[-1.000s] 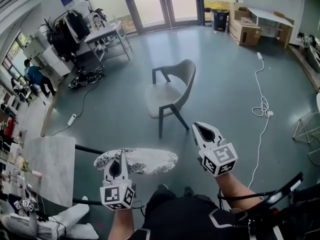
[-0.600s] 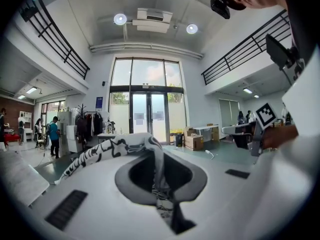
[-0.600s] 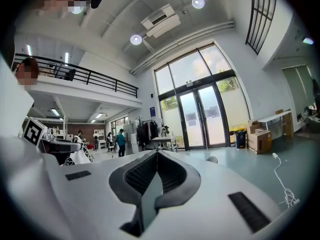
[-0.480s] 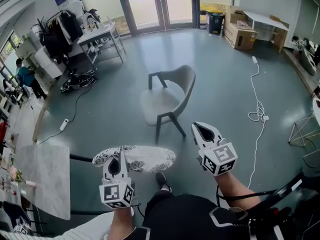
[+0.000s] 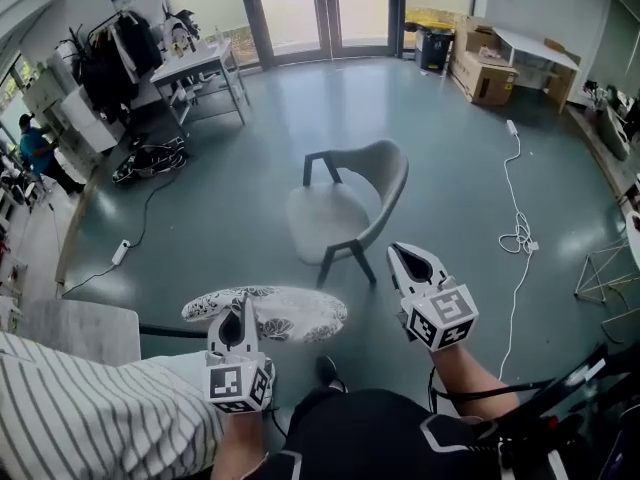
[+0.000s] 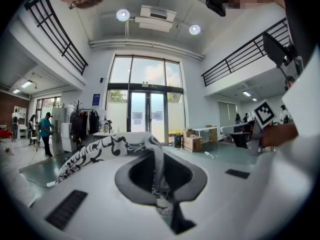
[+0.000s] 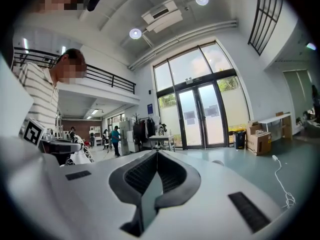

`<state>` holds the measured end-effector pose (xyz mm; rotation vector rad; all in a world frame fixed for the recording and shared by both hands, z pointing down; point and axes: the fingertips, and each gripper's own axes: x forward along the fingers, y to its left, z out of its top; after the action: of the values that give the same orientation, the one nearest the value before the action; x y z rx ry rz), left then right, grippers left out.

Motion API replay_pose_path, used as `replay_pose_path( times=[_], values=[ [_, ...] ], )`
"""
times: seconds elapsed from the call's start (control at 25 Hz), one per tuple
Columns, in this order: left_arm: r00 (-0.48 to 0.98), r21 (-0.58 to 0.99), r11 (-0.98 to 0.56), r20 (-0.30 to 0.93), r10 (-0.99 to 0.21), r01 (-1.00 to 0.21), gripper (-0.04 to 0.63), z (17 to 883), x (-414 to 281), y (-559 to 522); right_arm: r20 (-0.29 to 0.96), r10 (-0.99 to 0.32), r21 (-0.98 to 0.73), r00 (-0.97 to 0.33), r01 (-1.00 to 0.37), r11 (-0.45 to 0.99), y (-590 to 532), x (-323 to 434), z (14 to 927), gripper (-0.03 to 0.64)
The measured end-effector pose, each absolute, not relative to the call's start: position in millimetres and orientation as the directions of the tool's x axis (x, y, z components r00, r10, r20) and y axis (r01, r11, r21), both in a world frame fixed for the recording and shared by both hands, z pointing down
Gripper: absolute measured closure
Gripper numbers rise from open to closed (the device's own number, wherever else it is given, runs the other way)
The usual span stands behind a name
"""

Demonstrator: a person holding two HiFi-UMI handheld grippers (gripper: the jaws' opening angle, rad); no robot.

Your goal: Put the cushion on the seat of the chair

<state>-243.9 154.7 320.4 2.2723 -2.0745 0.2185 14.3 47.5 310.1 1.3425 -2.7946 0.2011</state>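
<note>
One cushion (image 5: 265,315), black pattern on white, hangs flat in the air off my left gripper (image 5: 238,313). The jaws are pinched almost together on its near edge, and the left gripper view shows fabric squeezed between them. It's not on the seat (image 5: 322,223) yet.

Change over the last second: the chair (image 5: 350,203) sits nearer and bigger in the head view, with the cushion now just short of it, so I've been carrying it forward. The grip looks unchanged.

My right gripper (image 5: 400,256) rides alongside, jaws closed on nothing. Its own view shows the pads meeting with no object between.

The seat is bare, backrest to its right. Also new: a bystander's striped sleeve (image 5: 90,408) has come in at lower left.

My read: this is the approach and most of the carry is done. Lowering the cushion onto the seat and letting go are still to come.
</note>
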Motion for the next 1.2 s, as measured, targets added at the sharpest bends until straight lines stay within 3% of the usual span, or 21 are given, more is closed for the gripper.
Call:
replay_pose_path(
  times=[0.52, 1.2],
  values=[
    [0.234, -0.045, -0.239, 0.103, -0.967, -0.97, 0.574, 303, -249, 85, 0.1, -0.825, -0.092, -0.556, -0.831, 0.549, 3, -4, 298, 0.606],
    [0.235, -0.048, -0.244, 0.138, -0.962, -0.969, 0.574, 320, -327, 11, 0.124, -0.836, -0.096, -0.535, -0.845, 0.527, -64, -59, 312, 0.606]
  ],
)
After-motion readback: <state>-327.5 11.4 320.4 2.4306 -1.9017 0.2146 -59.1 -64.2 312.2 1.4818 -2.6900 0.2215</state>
